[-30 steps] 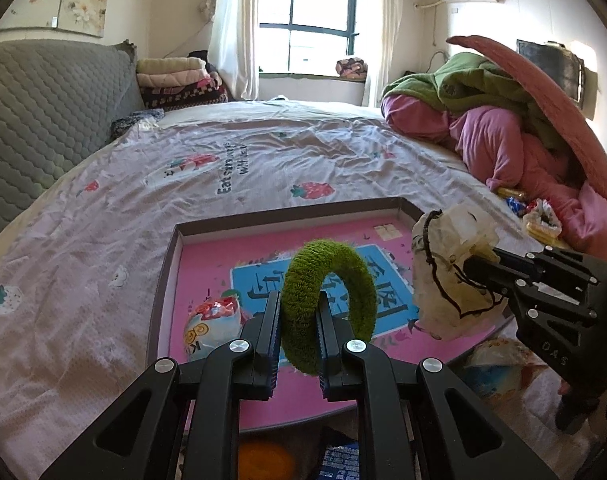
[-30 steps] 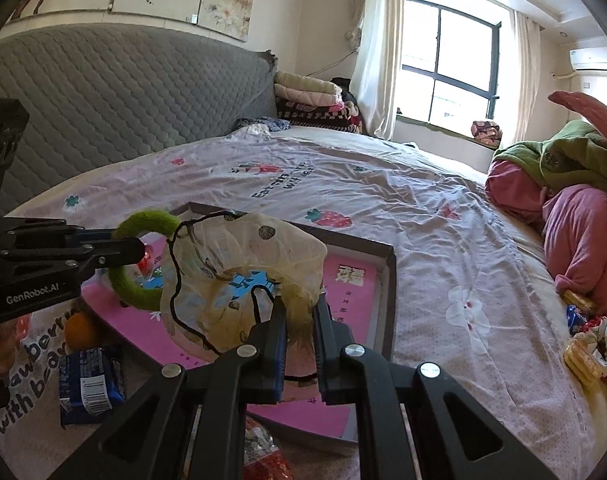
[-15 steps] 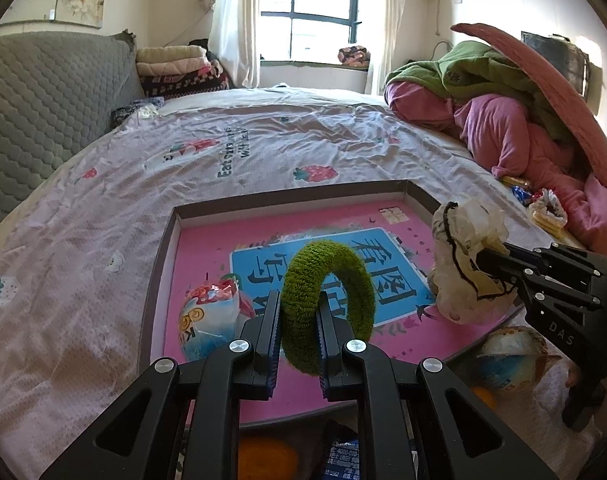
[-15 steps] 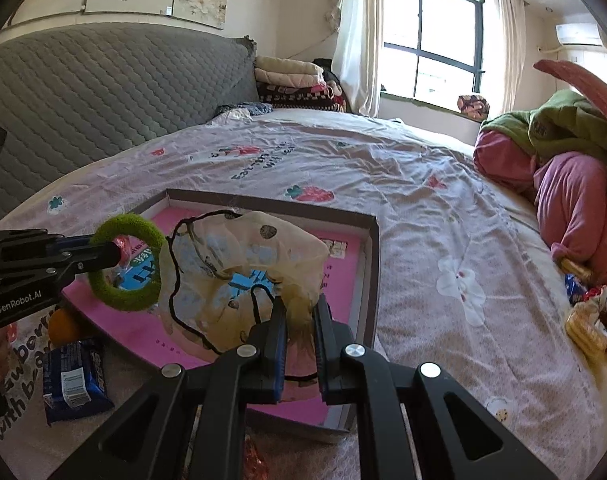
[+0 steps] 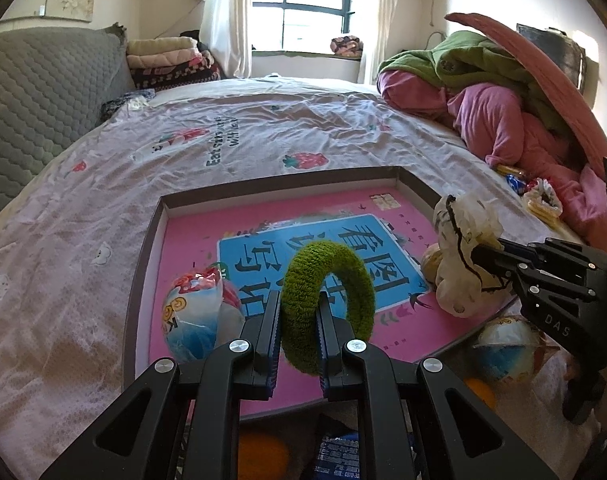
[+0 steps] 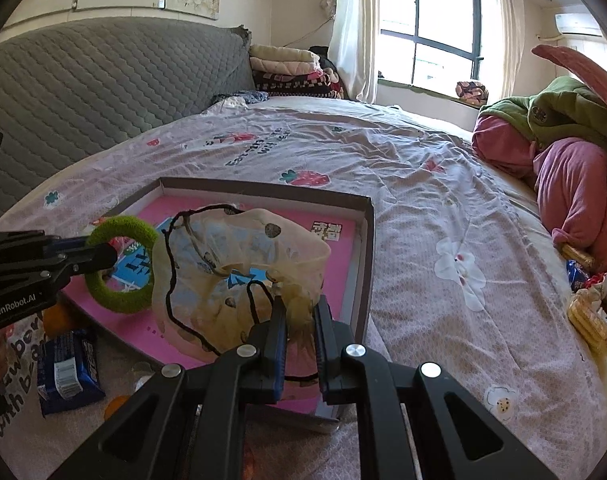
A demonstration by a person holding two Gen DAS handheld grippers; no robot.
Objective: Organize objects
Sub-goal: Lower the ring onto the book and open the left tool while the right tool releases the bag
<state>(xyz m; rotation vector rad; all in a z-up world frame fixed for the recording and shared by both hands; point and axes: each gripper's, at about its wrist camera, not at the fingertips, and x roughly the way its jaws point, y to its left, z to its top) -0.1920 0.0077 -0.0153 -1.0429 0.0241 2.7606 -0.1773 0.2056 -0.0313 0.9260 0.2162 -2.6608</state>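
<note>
Bedding in pale lilac with strawberry prints (image 5: 263, 128) filled most of both wrist views, wide and bare toward the window at the top. At lower centre lay a shallow box lid (image 5: 287, 184) with dark raised walls and a pink printed floor; inside it, at the lower left of the left view, sat one small snack packet (image 5: 195, 312), the rest of the floor being open. Outside the lid's near edge, along the bottom of the frames, lay a blue wrapper (image 6: 67, 368), an orange fruit (image 5: 259, 450) and a second packet (image 5: 503, 348). A heap of pink and green clothes (image 5: 503, 112) crowded the right edge.

The right gripper (image 6: 299, 320) pinched a translucent spotted pouch with a black drawstring (image 6: 231, 276), which hung over the lid's right side, its long axis running across the frame. The left gripper (image 5: 299, 320) clamped a fuzzy green ring (image 5: 327, 304), held upright above the lid's centre, its opening facing across the frame.
</note>
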